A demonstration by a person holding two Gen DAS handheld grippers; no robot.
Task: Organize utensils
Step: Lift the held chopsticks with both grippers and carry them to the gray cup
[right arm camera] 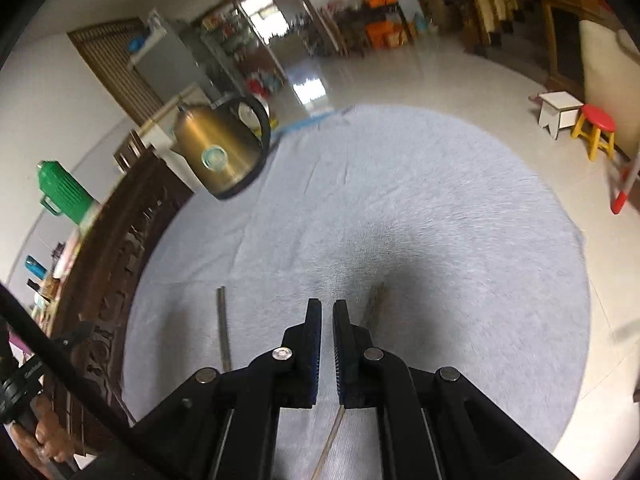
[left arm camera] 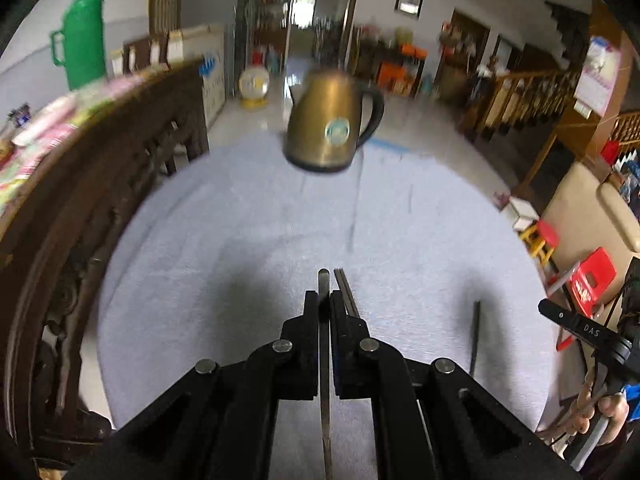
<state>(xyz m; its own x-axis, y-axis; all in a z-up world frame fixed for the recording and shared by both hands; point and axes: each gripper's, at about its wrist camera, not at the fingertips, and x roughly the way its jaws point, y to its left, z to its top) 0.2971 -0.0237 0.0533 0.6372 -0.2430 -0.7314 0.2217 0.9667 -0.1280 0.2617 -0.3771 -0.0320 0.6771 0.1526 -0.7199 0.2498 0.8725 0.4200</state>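
**Thin metal chopsticks on soft grey cloth**

Grey cloth [left arm camera: 240, 240] covers the table, a brass kettle [left arm camera: 332, 120] at its far end. Left gripper [left arm camera: 324, 304] is clenched on one flat metal chopstick [left arm camera: 325, 420]; another [left arm camera: 346, 292] lies just beside. Right gripper [right arm camera: 327, 312] stands slightly parted and seems empty, a chopstick [right arm camera: 224, 328] lying left of it. Light, stiff, slippery: probably best pinched mid-shaft.

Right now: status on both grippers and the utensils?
Left gripper shut on metal chopstick. Right gripper slightly open, empty. Loose chopstick on grey cloth. Kettle far, not obstructing.
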